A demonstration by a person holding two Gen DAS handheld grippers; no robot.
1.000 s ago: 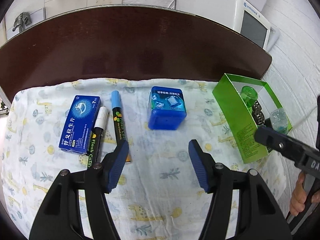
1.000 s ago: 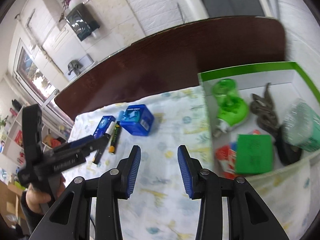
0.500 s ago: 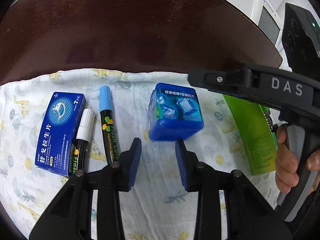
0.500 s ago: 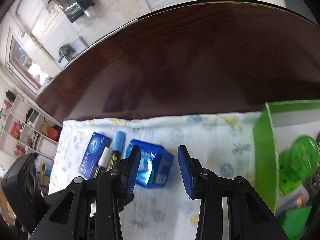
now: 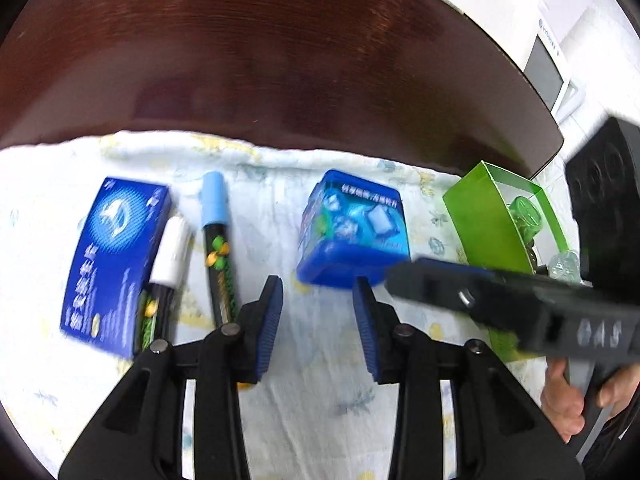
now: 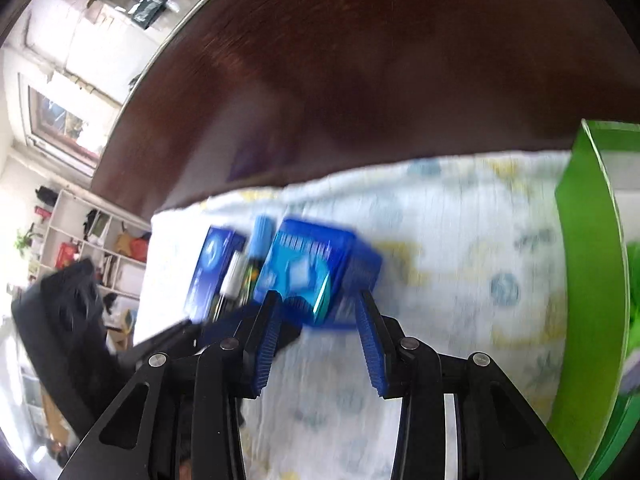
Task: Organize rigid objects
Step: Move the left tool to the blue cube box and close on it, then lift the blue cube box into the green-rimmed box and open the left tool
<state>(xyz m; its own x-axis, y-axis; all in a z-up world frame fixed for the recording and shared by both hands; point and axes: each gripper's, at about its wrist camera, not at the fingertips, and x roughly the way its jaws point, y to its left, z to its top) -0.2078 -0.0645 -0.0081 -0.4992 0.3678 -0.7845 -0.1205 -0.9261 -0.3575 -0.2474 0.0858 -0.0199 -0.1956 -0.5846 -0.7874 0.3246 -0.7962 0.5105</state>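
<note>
a dark brown wooden table point(image 5: 280, 60) fills the upper half of both views, and a white cloth with a pale animal print point(image 5: 320, 400) covers its near part. at the cloth's right edge stands an open green box point(image 5: 484, 220), with a green round item and a few other small things inside that are too blurred to name; in the right wrist view the same green wall rises at the far right. near the middle of the cloth sits a blue plastic container with a picture label on top point(image 5: 352, 232), resting on the cloth and held by nothing. to its left lies a flat dark blue carton point(image 5: 114, 256), and between the two lie a marker with a white cap point(image 5: 170, 256), right against the carton, and a marker with a light blue cap point(image 5: 214, 220) just beside it. the left gripper point(image 5: 318, 320) hovers over bare cloth just in front of the container; its jaws have just been closing and now stand narrowly apart with nothing between them. the right gripper point(image 6: 316, 336) reaches in from the right, its fingers at the container's near corner, jaws partly apart and not pressing on it. a hand point(image 5: 568, 404) grasps its handle at the lower right.
</note>
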